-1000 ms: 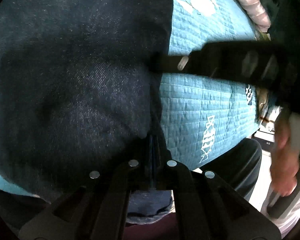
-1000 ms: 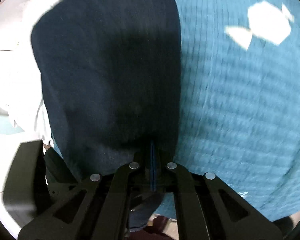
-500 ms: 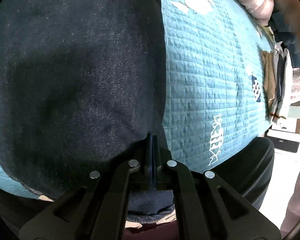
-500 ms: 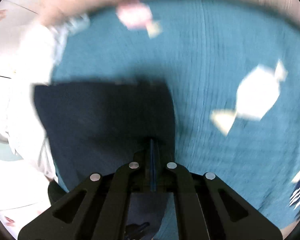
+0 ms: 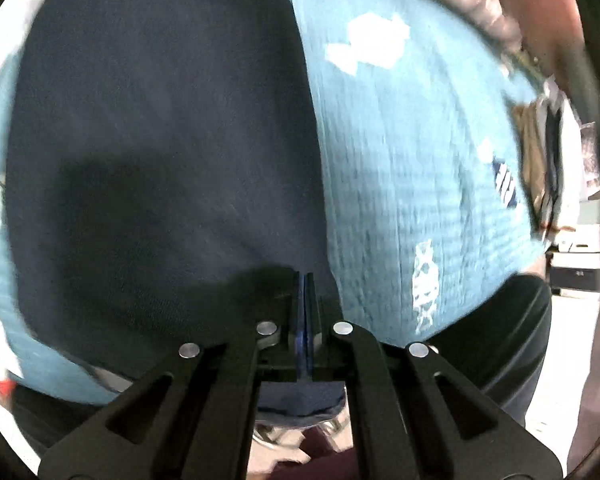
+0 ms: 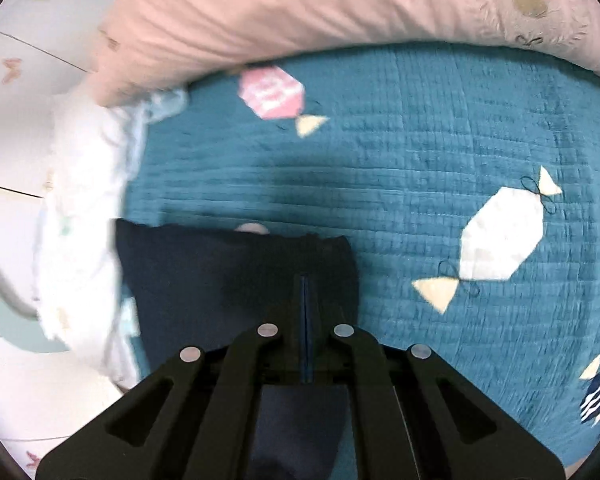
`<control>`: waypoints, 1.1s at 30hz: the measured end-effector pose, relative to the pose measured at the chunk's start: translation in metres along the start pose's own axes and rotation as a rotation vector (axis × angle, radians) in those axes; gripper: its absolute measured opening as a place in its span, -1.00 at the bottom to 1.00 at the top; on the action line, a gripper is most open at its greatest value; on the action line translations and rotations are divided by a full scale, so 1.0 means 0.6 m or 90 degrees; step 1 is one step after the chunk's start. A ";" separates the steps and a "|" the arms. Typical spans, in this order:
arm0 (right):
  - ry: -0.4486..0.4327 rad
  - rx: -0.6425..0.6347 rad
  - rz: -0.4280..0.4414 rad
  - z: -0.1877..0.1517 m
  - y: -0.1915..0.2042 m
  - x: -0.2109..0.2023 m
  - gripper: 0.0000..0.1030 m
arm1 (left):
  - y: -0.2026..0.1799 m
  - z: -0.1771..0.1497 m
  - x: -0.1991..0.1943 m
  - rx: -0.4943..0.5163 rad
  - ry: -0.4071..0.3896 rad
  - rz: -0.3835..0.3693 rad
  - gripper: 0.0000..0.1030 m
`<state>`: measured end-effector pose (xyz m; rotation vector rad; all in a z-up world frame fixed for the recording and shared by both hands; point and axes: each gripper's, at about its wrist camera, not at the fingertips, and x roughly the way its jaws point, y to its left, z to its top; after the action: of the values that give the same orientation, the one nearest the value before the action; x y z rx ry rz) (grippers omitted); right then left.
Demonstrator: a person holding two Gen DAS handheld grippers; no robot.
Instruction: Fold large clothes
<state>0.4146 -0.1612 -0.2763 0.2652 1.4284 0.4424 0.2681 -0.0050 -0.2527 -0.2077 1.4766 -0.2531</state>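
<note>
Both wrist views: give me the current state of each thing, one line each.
Dark navy denim garment: clamped at its edge by both grippers, lying partly spread over the quilt.
Left gripper: shut on the garment.
Right gripper: shut on the garment.
Teal quilted bedspread with candy patches: flat under the garment.
Pink pillow: resting along the quilt's far edge.

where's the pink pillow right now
In the right wrist view the pink pillow lies across the top, along the far edge of the teal quilt, beyond the dark garment.
</note>
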 end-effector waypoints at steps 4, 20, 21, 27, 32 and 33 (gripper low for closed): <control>-0.007 -0.041 0.003 -0.030 0.035 -0.028 -0.93 | 0.062 0.073 -0.074 -0.020 -0.076 0.036 -0.92; 0.059 -0.029 -0.013 -0.080 0.071 0.068 -0.98 | 0.247 0.173 -0.009 -0.118 -0.026 0.078 -0.95; 0.062 -0.035 -0.008 -0.096 0.072 0.060 -0.98 | 0.245 0.163 -0.016 -0.115 -0.023 0.074 -0.94; 0.118 -0.058 0.034 -0.250 0.077 0.022 -0.98 | 0.239 0.038 -0.041 -0.087 0.003 0.060 -0.94; 0.176 -0.049 0.032 -0.349 0.084 0.070 -1.00 | 0.276 -0.054 0.011 -0.128 0.076 0.072 -0.95; 0.168 -0.052 0.013 -0.358 0.083 0.086 -1.00 | 0.282 -0.070 0.020 -0.137 0.088 0.072 -0.95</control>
<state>0.1998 -0.1121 -0.3290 0.1587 1.6620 0.5670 0.2344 0.1537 -0.3171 -0.2835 1.6470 -0.0163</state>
